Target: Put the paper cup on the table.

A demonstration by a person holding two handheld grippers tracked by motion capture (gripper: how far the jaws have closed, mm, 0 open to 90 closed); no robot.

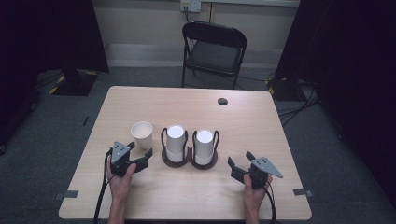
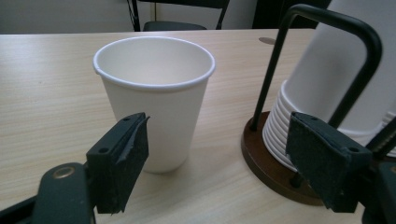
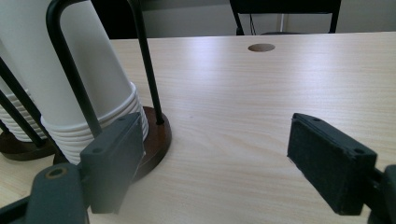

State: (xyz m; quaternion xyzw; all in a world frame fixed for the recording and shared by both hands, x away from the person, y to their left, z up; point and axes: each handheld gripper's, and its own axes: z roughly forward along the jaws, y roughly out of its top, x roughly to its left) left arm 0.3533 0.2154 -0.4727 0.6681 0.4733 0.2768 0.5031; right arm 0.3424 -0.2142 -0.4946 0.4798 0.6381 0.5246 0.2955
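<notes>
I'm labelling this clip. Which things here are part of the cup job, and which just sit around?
In the job: single cup, cup stacks, their holder, left gripper.
Lying about: chair, wall socket, floor cables, right gripper, idle.

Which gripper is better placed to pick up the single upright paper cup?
Left. The left gripper sits just in front of the paper cup, jaws open and facing it. The right gripper lies beyond the cup holder, on its far side.

We see a black folding chair (image 1: 214, 50) behind the wooden desk (image 1: 196, 100), grey carpet floor (image 1: 46, 140), a pale wall (image 1: 140, 23) and dark curtains (image 1: 345, 70).
</notes>
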